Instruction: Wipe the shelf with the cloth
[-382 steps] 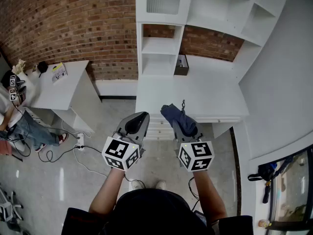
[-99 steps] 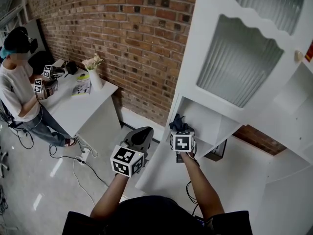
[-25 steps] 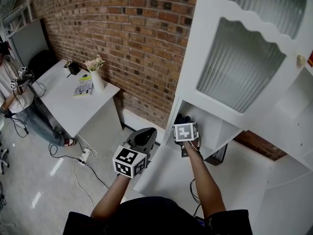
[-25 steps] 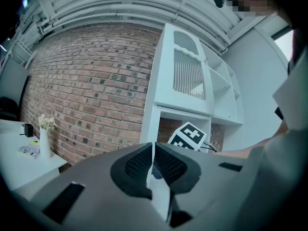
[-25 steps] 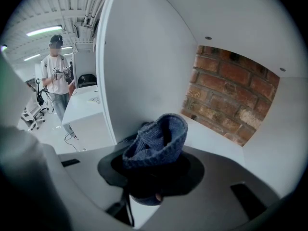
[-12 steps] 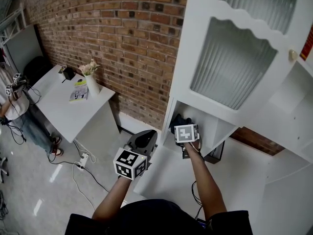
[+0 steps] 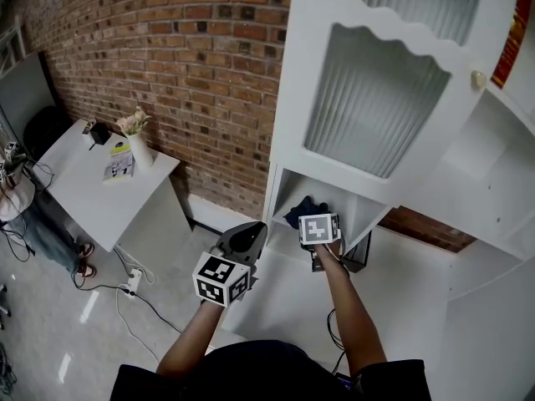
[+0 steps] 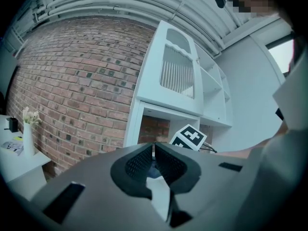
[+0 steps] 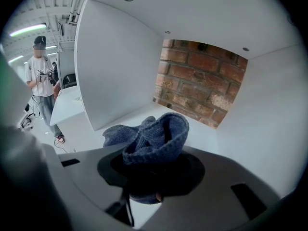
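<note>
Cloth [image 7: 303,210] first: dark blue, knitted and bunched, clamped between the jaws of the right gripper [image 7: 314,220]. Spills forward out of the grip in the right gripper view and appears to touch the white board of the shelf [image 9: 115,121], short of the brick back wall [image 9: 197,81]. Shows in the head view as a dark lump just left of the marker cube, inside the lowest open compartment, under the ribbed-glass door [image 7: 368,98].

Differs plainly from four seconds back. Sat then at the front lip of that compartment, riding above the cube; sits now past the edge and nearer the left side wall. Barely shifts against the cabinet over the last half second — mostly the head camera swinging, which carries the side table [image 7: 100,174] further left in the head view.

Reads as wiping already under way rather than an approach: cloth seemingly on the board, a stroke running toward the left side of it. Leaves, at a guess, the strip by the brick wall and the right-hand part of the board to cover — hard to confirm, since no dirt or streaks show on the white surface.

Left gripper [image 7: 244,237]: hangs outside the cabinet, below and left of the compartment, fingers together on nothing, apart from the cloth. Takes no visible part in the wipe.
</note>
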`<state>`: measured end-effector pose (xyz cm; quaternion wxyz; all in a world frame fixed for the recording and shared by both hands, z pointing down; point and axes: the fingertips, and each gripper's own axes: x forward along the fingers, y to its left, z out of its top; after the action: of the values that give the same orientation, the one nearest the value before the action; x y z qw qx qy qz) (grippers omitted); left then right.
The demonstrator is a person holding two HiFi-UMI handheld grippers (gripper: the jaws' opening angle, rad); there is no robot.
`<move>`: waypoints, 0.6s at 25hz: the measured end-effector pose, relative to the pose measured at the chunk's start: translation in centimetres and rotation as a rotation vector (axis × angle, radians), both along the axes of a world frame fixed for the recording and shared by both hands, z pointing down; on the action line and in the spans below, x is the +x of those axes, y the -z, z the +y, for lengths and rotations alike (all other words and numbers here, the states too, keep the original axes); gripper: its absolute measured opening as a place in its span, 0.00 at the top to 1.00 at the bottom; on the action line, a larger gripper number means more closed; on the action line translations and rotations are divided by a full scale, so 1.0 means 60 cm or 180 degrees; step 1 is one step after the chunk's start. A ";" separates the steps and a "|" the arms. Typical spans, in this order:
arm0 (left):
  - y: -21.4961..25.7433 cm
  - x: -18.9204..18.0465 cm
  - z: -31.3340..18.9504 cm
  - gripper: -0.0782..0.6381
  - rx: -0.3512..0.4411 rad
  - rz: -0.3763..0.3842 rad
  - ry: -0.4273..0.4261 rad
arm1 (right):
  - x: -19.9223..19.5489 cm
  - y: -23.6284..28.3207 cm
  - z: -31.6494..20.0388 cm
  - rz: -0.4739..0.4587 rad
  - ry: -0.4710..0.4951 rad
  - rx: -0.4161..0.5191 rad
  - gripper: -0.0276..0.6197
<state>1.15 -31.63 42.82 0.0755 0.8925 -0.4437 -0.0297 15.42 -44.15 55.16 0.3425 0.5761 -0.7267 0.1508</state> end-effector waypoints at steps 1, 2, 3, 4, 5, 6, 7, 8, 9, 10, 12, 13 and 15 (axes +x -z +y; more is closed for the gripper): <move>0.000 0.003 0.000 0.85 -0.0001 -0.0002 -0.0014 | 0.006 0.000 0.001 -0.0010 -0.0028 0.0006 0.73; 0.000 0.005 0.001 0.85 -0.0002 -0.0004 -0.0028 | 0.012 0.000 0.002 -0.0014 -0.0054 0.0014 0.73; -0.001 0.007 0.001 0.85 -0.0004 -0.0005 -0.0041 | 0.017 0.000 0.003 -0.0014 -0.0078 0.0020 0.72; -0.001 0.009 0.001 0.85 -0.0006 -0.0005 -0.0052 | 0.023 0.000 0.003 -0.0013 -0.0101 0.0023 0.72; -0.001 0.010 0.002 0.85 -0.0006 -0.0004 -0.0062 | 0.028 0.000 0.004 -0.0013 -0.0123 0.0022 0.72; -0.001 0.012 0.001 0.85 -0.0004 -0.0003 -0.0072 | 0.033 -0.001 0.005 -0.0014 -0.0144 0.0021 0.72; -0.001 0.013 0.001 0.85 -0.0001 -0.0002 -0.0082 | 0.038 -0.001 0.006 -0.0015 -0.0163 0.0022 0.72; 0.000 0.016 0.001 0.85 0.0001 -0.0001 -0.0096 | 0.043 -0.001 0.007 -0.0018 -0.0182 0.0024 0.72; 0.000 0.019 0.002 0.85 0.0002 0.0001 -0.0115 | 0.048 0.000 0.009 -0.0020 -0.0204 0.0027 0.72; 0.000 0.023 0.002 0.85 0.0002 0.0001 -0.0138 | 0.053 0.000 0.011 -0.0021 -0.0227 0.0033 0.72; -0.001 0.031 0.004 0.85 0.0001 -0.0001 -0.0187 | 0.064 -0.001 0.013 -0.0013 -0.0274 0.0044 0.72; -0.002 0.035 0.004 0.85 -0.0003 -0.0001 -0.0210 | 0.069 -0.001 0.014 -0.0009 -0.0297 0.0046 0.72; -0.004 0.041 0.004 0.85 -0.0012 0.0004 -0.0247 | 0.079 -0.002 0.017 -0.0010 -0.0341 0.0044 0.72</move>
<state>3.60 -31.38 43.06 0.0785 0.9088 -0.4088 -0.0265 20.17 -43.15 55.25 0.3288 0.6164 -0.6963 0.1648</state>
